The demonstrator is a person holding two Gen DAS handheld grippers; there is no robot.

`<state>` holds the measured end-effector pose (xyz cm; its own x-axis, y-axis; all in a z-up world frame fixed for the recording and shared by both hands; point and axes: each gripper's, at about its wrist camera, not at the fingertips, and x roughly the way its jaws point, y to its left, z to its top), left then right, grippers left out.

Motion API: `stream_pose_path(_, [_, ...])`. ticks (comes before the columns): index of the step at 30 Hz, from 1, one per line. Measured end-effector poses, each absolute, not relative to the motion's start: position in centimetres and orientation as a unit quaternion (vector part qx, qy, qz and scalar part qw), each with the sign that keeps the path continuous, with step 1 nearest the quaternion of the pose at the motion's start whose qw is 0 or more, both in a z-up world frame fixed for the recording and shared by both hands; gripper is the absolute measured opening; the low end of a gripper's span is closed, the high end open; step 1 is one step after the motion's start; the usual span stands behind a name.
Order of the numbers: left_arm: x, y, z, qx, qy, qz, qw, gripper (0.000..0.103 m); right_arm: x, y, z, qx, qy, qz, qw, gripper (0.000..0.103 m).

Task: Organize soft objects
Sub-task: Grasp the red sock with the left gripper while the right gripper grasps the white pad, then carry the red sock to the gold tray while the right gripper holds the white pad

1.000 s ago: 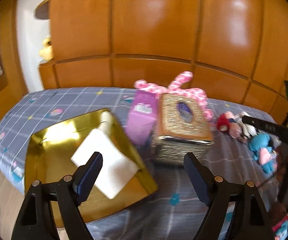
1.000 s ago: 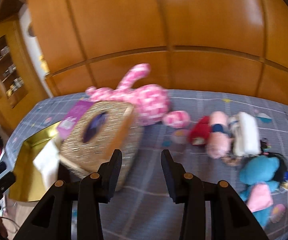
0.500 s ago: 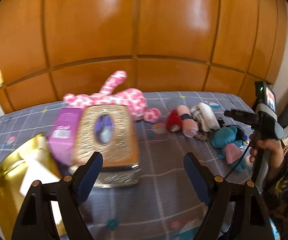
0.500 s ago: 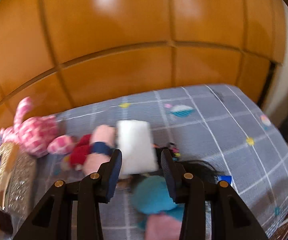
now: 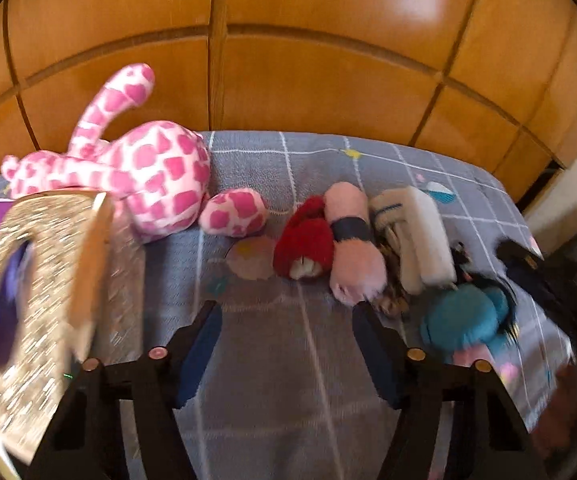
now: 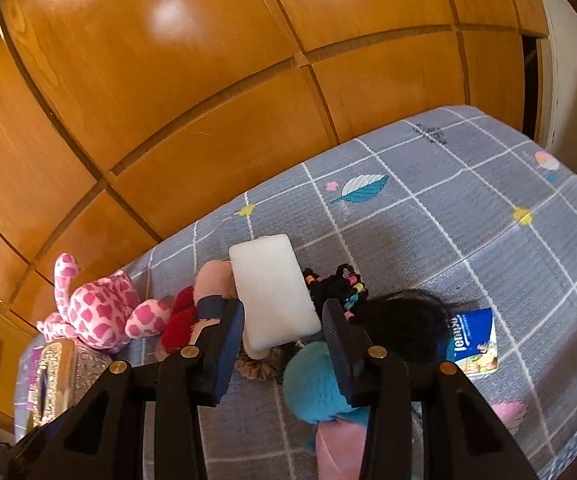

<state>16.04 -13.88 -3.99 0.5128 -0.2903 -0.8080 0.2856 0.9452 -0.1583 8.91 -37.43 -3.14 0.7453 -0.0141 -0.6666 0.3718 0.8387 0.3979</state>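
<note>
The bed with its grey checked cover is holding everything, and both cameras are now looking at its right part, where a second ago they were looking more to the left. The gold tray that filled the left view then is gone from sight. The sparkly gold box is now sitting at the far left edge of that view.

The big pink spotted plush is lying just behind that box, up near the wooden wall. The pile of small soft toys is now sitting right in front of both tools: a blue plush, a white pad, a pink roll and a red plush, all touching or just beside each other.

The left hand-held gripper is closing its jaws over bare cover, with nothing between them. The right hand-held gripper is half open, with the near end of the white pad showing in its gap, but the pads are not pressing on it.

This likely means the small toys are next to be picked up. None is being held yet.
</note>
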Motion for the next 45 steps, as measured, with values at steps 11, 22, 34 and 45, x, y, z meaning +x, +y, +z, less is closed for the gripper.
stream_pose_path(11, [23.1,-18.1,-8.0,0.018,0.483,-0.151,0.862,0.062,8.9,-37.8,-3.7,0.306,0.349,-0.078,0.882,0.041])
stream_pose_path(22, [23.0,-17.3,-9.6,-0.027,0.502,-0.192,0.843,0.032,9.2,-38.0,-3.9,0.314,0.352,-0.072,0.879,0.041])
stream_pose_path(34, [10.0,-14.0,-9.9,0.043,0.486,-0.228,0.842,0.032,9.1,-38.3,-4.0,0.305,0.353,-0.091,0.880,0.041])
stream_pose_path(45, [4.6,-12.0,-10.6,0.077,0.426,-0.255,0.864,0.033,9.2,-38.6,-4.7,0.319,0.364,-0.097,0.870,0.041])
